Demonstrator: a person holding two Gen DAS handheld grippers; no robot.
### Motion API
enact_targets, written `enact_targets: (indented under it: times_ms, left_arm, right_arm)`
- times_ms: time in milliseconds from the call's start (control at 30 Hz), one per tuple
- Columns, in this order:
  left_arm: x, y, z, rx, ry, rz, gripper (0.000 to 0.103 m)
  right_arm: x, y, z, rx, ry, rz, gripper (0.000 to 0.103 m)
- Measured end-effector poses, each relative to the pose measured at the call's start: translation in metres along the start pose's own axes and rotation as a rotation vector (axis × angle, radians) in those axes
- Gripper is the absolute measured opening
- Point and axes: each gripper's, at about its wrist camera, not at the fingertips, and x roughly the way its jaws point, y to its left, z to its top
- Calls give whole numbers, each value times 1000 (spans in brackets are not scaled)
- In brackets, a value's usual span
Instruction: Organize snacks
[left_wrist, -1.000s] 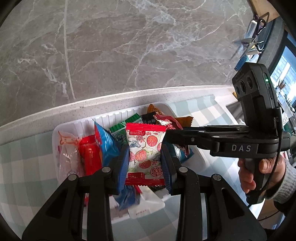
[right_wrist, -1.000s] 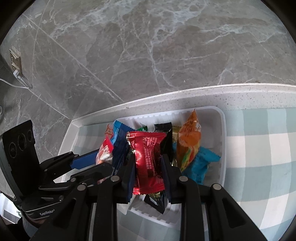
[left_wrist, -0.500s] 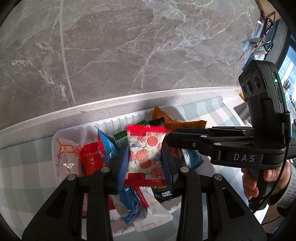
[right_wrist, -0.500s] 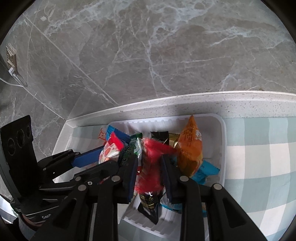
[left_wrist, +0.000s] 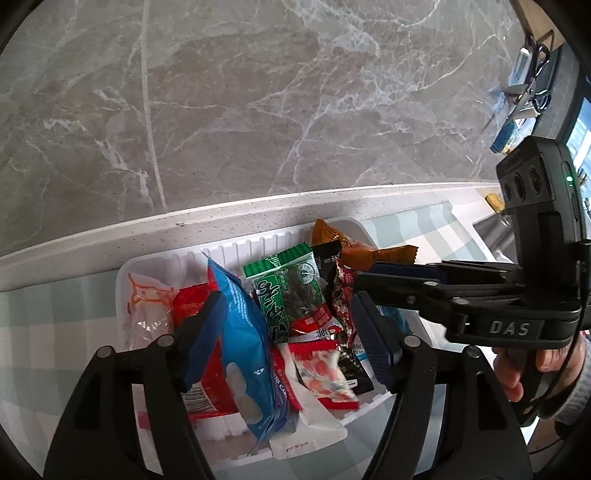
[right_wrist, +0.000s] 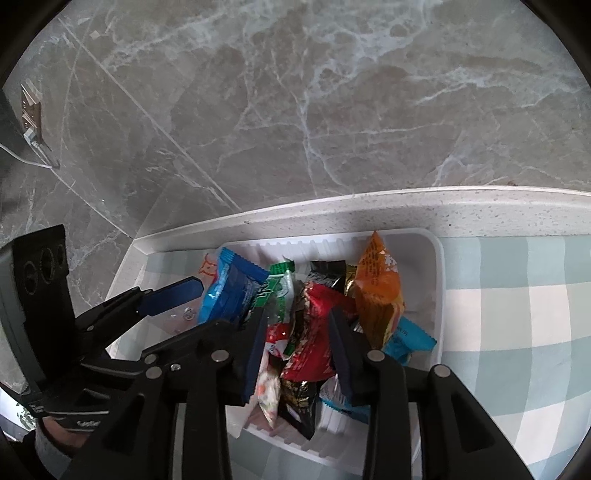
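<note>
A white ribbed tray (left_wrist: 255, 242) holds several snack packets: a blue one (left_wrist: 243, 332), a green one (left_wrist: 288, 291), an orange one (left_wrist: 354, 247) and a white packet with red fruit print (left_wrist: 321, 373) lying flat. My left gripper (left_wrist: 288, 343) is open and empty above the tray. My right gripper (right_wrist: 297, 350) is open over the tray (right_wrist: 432, 251), with a red packet (right_wrist: 317, 332) lying loose between its jaws among the pile. The orange packet (right_wrist: 380, 288) stands upright at the right.
The tray sits on a blue-and-white checked cloth (right_wrist: 517, 332) beside a white speckled counter edge (right_wrist: 369, 206) and a grey marble wall (right_wrist: 295, 92). A wall socket (right_wrist: 31, 118) is at the far left. Clutter (left_wrist: 524, 85) shows at the top right.
Both grippers opened. The left let go of the white fruit-print packet, which now lies in the tray. The right let go of the red packet, which dropped onto the pile.
</note>
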Motion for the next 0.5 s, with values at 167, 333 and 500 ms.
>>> enact_targets:
  times_ms: [167,333,500]
  left_arm:
    - [-15,-4,-2,6,-24,11,75]
    - [-34,-10,-5,10,-49,12,91]
    - [-55,-17,-12,3,-67,16,94]
  right_arm:
    - [-16,11,-4,-23,-23,5,44]
    - [-36,23,-13,-52,-53,-8,48]
    - [-58,31,-26,-71,-81,-36,59]
